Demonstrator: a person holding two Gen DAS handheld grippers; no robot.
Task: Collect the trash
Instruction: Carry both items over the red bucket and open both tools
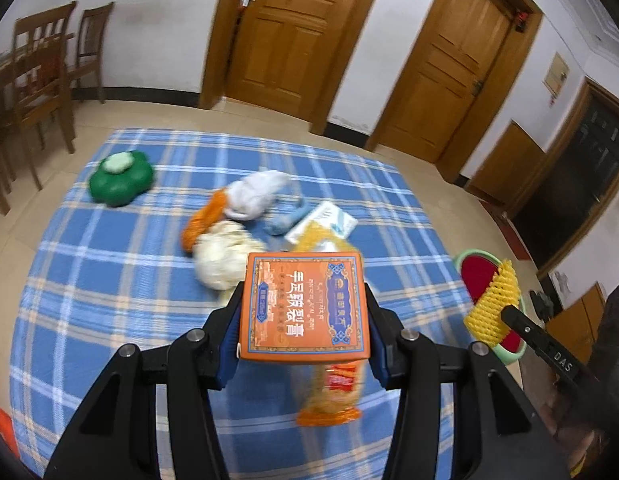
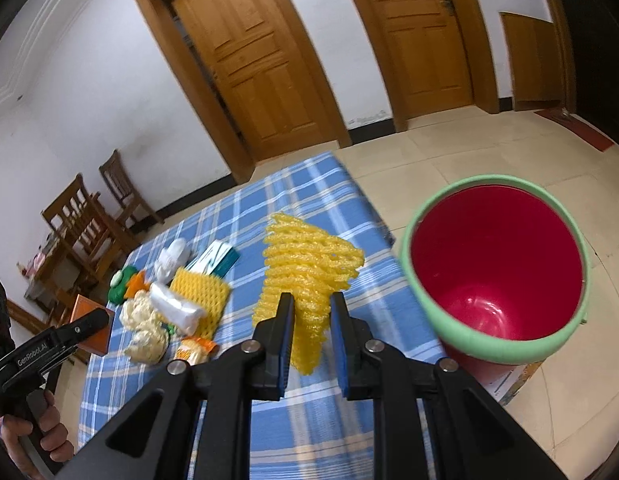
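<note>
**Both grippers loaded, bin at table edge**

Left gripper (image 1: 305, 312): clamped across the two sides of an orange box (image 1: 305, 306), printed face up toward the lens. Held clear above the cloth (image 1: 109, 280), probably so the box passes over the litter beneath without dragging it.

Right gripper (image 2: 311, 320): closed narrow on a yellow foam net (image 2: 309, 276), pinched at its lower part, the rest standing up past the fingertips. Soft mesh, so likely gripped low and tight to stop it slipping. In the left view, same net (image 1: 491, 304) at right of frame, in front of the bin.

Bin (image 2: 497, 264): red inside, green rim, at right of the right view, beside the table edge and below cloth level. Appears empty (only bare red bottom visible). Net just left of the rim, not yet over the opening; judged next move a short carry rightward, then release.

Remaining trash, centre of left view, lying on the cloth:
- white bag (image 1: 255, 194)
- cream wad (image 1: 223, 254)
- orange net (image 1: 203, 220)
- blue scrap (image 1: 287, 218)
- white packet (image 1: 323, 224)
- snack wrapper (image 1: 333, 396), partly under the box

Green container (image 1: 121, 178) at upper left of cloth, apart from the pile; trash or not, cannot tell.

Risk: box wider than net, may need squaring over the opening.
</note>
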